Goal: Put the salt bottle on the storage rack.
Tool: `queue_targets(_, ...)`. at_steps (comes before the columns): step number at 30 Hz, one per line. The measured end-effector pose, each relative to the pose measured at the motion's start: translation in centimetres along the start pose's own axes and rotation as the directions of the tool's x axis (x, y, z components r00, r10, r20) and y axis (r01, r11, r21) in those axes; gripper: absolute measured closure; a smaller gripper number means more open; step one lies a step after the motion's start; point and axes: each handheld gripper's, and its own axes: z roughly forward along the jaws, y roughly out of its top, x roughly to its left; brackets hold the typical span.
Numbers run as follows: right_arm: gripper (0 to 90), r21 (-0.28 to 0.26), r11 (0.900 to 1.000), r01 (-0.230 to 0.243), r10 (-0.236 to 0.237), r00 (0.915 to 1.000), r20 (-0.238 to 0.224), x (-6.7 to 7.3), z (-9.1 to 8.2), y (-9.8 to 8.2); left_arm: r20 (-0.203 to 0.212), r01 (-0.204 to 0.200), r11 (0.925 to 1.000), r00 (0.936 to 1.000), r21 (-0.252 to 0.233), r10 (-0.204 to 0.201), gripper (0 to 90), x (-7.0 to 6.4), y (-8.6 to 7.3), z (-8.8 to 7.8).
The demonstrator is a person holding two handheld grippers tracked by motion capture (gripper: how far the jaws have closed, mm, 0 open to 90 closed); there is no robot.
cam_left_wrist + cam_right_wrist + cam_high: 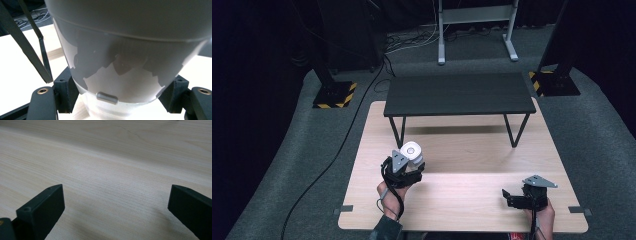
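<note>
A white and grey cup-shaped container [412, 151] is held over the left part of the light wooden table [472, 150]. My left gripper [406, 167] is shut on it. In the left gripper view the container [125, 50] looms close, with a black jaw pressed to each side of its lower, paler part and a small grey tab at its front; my left gripper [120, 98] grips it there. I cannot tell whether it rests on the wood. My right gripper [510, 196] is near the table's front right, open, with bare wood between the jaws of the right gripper [115, 205].
A low black bench [459, 93] stands on the far half of the wooden table. Beyond it on the grey carpet are two posts with yellow-and-black bases [334, 95], a white frame [477, 30] and a black cable [337, 150] running along the left.
</note>
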Motion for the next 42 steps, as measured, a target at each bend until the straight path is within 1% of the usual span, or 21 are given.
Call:
queue_targets(5,0.0,0.001,1.0,-0.002,0.002,1.0,0.001,0.0,0.0,0.0,0.006,0.005,1.0,1.0,0.003,-0.005,28.2,0.3,0.4,0.2)
queue_targets(7,0.0,0.001,1.0,-0.002,0.002,1.0,0.001,0.0,0.0,0.0,0.003,-0.004,1.0,1.0,0.007,0.004,28.2,0.4,0.7,0.2)
queue_targets(19,0.0,-0.001,1.0,-0.002,0.002,1.0,-0.001,0.0,-0.1,0.0,0.01,-0.003,0.9999,0.9999,0.015,0.003,28.2,1.2,1.9,0.7)
queue_targets(24,0.0,-0.002,1.0,-0.001,0.001,1.0,-0.002,0.0,-0.1,-0.1,0.019,-0.008,0.9995,0.9998,0.03,0.007,28.2,1.7,2.8,0.8)
queue_targets(30,0.0,-0.005,1.0,-0.001,0.001,1.0,-0.003,0.0,-0.1,-0.1,0.023,-0.007,0.9995,0.9997,0.03,0.006,28.2,1.9,3.3,0.9)
queue_targets(36,0.0,-0.001,1.0,-0.001,0.001,1.0,-0.002,0.0,0.0,0.0,0.034,-0.008,0.9993,0.9994,0.038,0.006,28.2,2.4,4.4,1.2)
queue_targets(42,0.0,0.0,1.0,-0.002,0.002,1.0,-0.002,0.0,0.0,0.0,0.045,-0.013,0.9989,0.9989,0.046,0.011,28.2,2.7,5.1,1.4)
